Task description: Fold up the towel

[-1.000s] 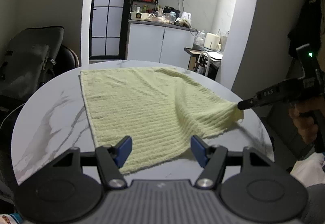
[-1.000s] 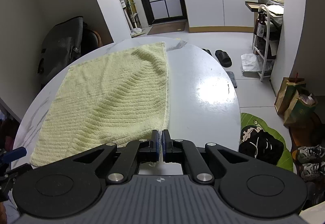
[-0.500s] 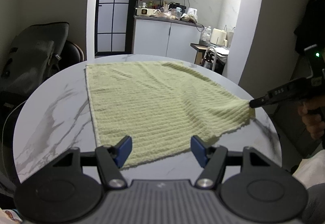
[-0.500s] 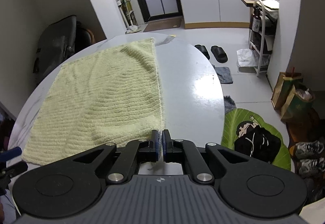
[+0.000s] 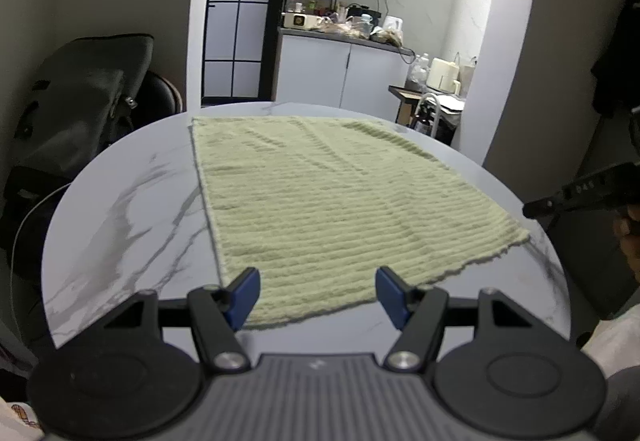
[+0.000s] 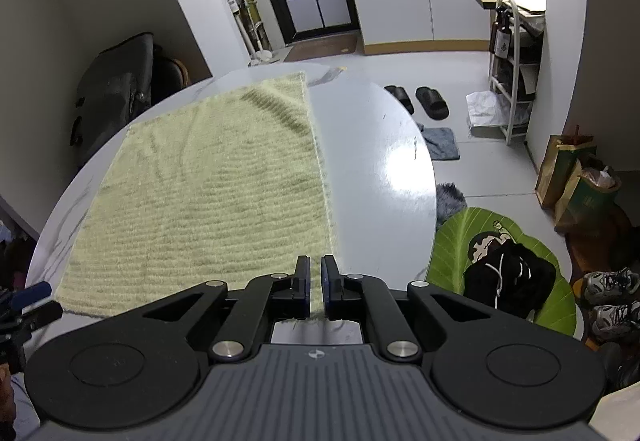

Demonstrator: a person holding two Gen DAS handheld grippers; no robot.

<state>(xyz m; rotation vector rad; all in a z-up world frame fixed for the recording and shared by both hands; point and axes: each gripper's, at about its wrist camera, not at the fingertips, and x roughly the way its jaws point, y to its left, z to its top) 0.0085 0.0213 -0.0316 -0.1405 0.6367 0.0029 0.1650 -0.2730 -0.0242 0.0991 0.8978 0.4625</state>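
A pale green ribbed towel (image 5: 336, 201) lies spread flat on a round white marble table (image 5: 120, 225). It also shows in the right wrist view (image 6: 208, 193). My left gripper (image 5: 318, 291) is open and empty, just above the towel's near edge. My right gripper (image 6: 316, 291) has its jaws slightly parted over the towel's near right corner (image 6: 318, 315), which lies flat beneath them. In the left wrist view the right gripper (image 5: 532, 207) sits just above that corner, apart from it.
A dark chair with a bag (image 5: 80, 109) stands behind the table at the left. A kitchen counter (image 5: 340, 73) is at the back. On the floor at the right are slippers (image 6: 416, 101), a green mat (image 6: 496, 261), paper bags (image 6: 576, 177) and shoes (image 6: 608, 297).
My right gripper has let go of the towel's corner, and the corner has dropped flat onto the table. Both grippers have drawn back a little from the towel.
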